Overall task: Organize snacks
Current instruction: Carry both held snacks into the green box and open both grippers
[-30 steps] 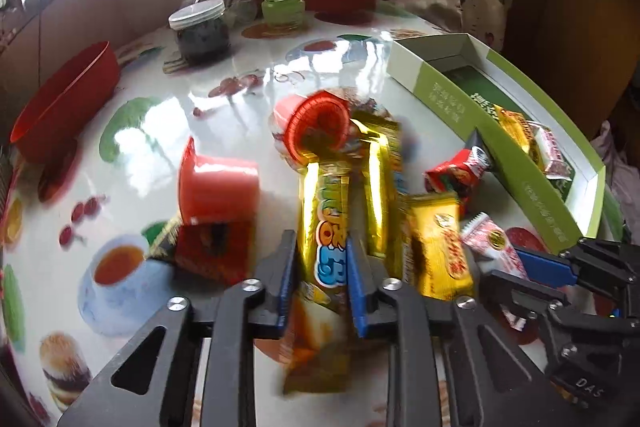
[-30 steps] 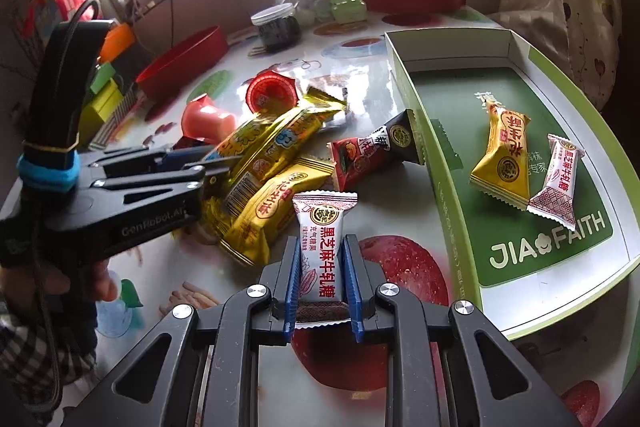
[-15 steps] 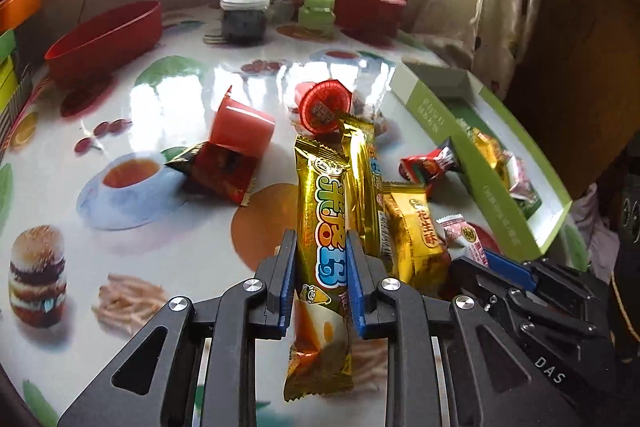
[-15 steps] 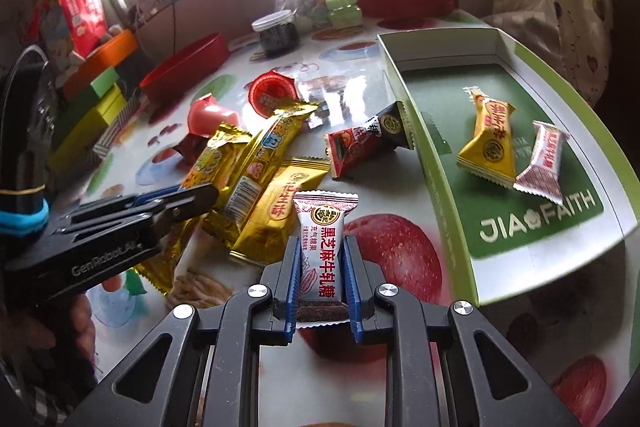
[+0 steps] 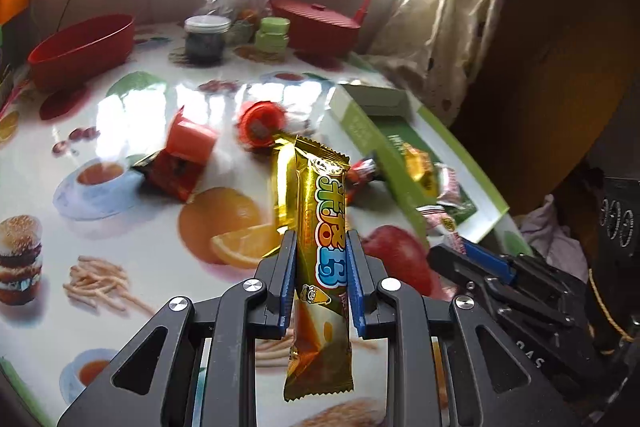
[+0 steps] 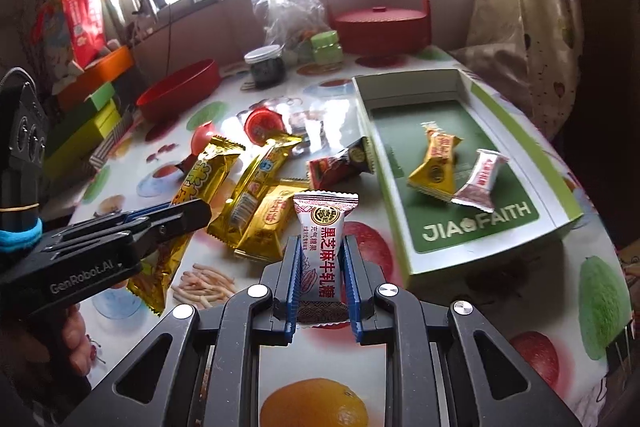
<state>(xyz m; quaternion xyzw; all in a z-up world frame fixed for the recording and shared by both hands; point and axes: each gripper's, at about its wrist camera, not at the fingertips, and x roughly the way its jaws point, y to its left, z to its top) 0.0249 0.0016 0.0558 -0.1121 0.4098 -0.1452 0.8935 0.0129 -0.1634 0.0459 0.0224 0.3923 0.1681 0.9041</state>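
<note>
Both hands tilted down, fingers clamping gold bar (image 5: pixel 326 227) and, seemingly, white candy (image 6: pixel 322 251).

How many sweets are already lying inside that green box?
2, both on the green box floor near its right side: a yellow-wrapped candy and, touching it on the right, a white-and-red candy. Nothing seems hidden behind the box walls.

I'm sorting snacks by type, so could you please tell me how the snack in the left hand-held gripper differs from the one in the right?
The gold snack bar is long and narrow; the white candy is short.
The bar's foil shines; the candy's wrapper is matt with red print.
Both are sealed, clamped and off the table.
</note>
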